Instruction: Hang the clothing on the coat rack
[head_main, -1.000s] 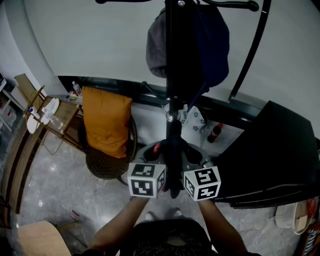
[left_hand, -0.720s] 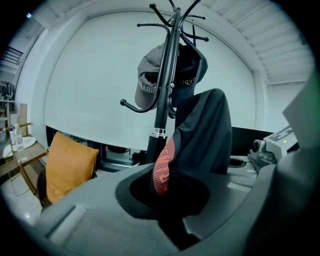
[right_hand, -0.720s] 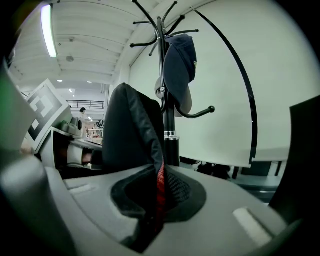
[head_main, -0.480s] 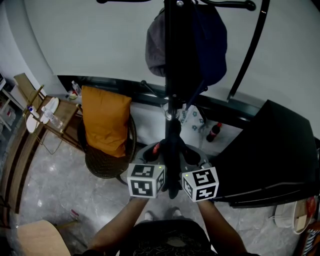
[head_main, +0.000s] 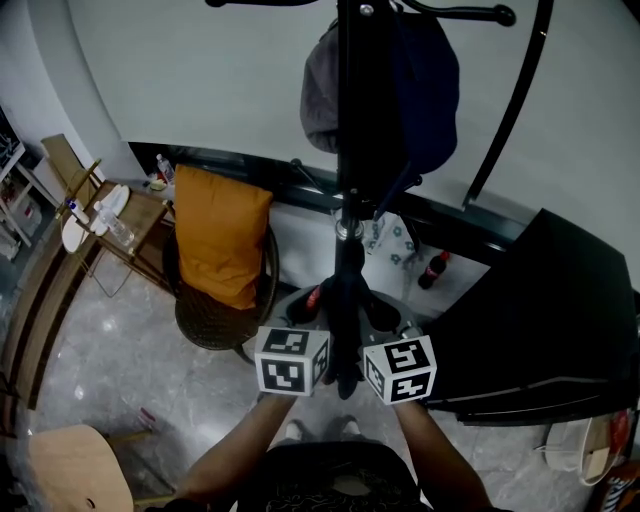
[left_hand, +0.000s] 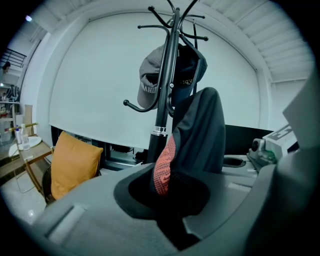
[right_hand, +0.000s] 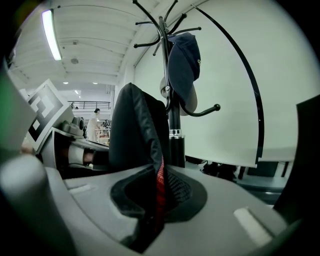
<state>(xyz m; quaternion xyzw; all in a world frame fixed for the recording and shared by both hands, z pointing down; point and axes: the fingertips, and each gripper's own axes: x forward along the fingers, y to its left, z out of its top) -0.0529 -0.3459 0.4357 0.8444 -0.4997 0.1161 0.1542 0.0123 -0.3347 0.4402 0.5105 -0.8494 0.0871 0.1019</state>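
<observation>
A black coat rack (head_main: 352, 120) stands straight ahead, with a grey cap (head_main: 320, 90) and a dark navy cap (head_main: 430, 90) on its hooks. Low in front of its pole I hold a dark garment (head_main: 345, 300) with red-orange trim, bunched upright between both grippers. My left gripper (left_hand: 172, 200) is shut on the garment's lower part (left_hand: 200, 135). My right gripper (right_hand: 155, 200) is shut on the same garment (right_hand: 132, 130), close beside the left. The two marker cubes (head_main: 292, 362) sit side by side. The rack's pole (left_hand: 162, 100) rises just behind the cloth.
A wicker chair with an orange cushion (head_main: 222, 235) stands left of the rack. A side table with bottles (head_main: 110, 220) is further left. A cola bottle (head_main: 430, 270) stands on the floor, a black curved rod (head_main: 510, 110) and black furniture (head_main: 560, 310) are at right, and a wooden stool (head_main: 70, 470) is at lower left.
The head view has shifted slightly to the left. Both grippers hold the garment in the same place in front of the pole.
</observation>
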